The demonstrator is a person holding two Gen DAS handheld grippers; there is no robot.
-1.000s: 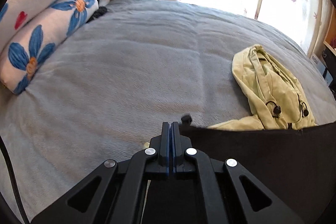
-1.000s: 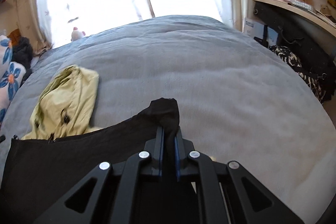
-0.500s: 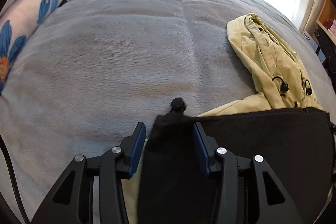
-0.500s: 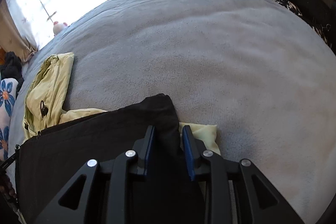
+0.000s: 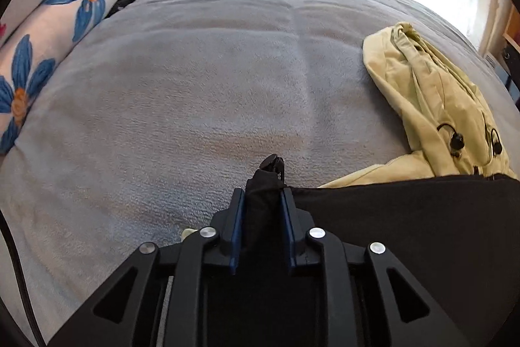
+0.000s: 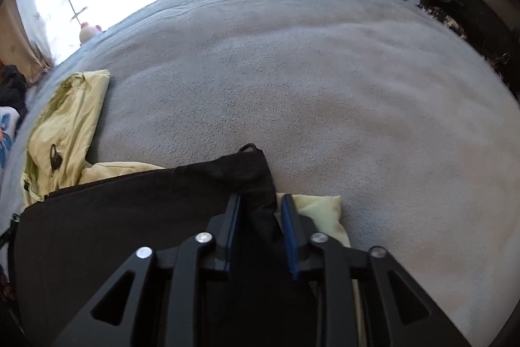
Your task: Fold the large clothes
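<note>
A: Left gripper [image 5: 261, 194], condition?

B: Fingers [image 5: 235, 226] just drawn closer; clamped on a bunched corner of the black cloth [image 5: 406, 217], cord toggle [image 5: 271, 161] poking out past the tips.

A: Right gripper [image 6: 260, 200]?

B: Fingers [image 6: 289, 226] just spread wider. Other corner lying between them, daylight beside one pad. Not gripped.

A: Location of the cloth?

B: Spread on the grey bed [image 5: 195, 86], straight edge running from one gripper to the other, overlapping the lower part of the yellow jacket [image 5: 422, 93].

A: Recommendation?

B: Judged as laying down a fold. Keep both corners level and the edge straight before release. Loosen the left side fully, then lift straight up, never sideways. Otherwise, risk of a snagged corner and a skewed fold.
</note>
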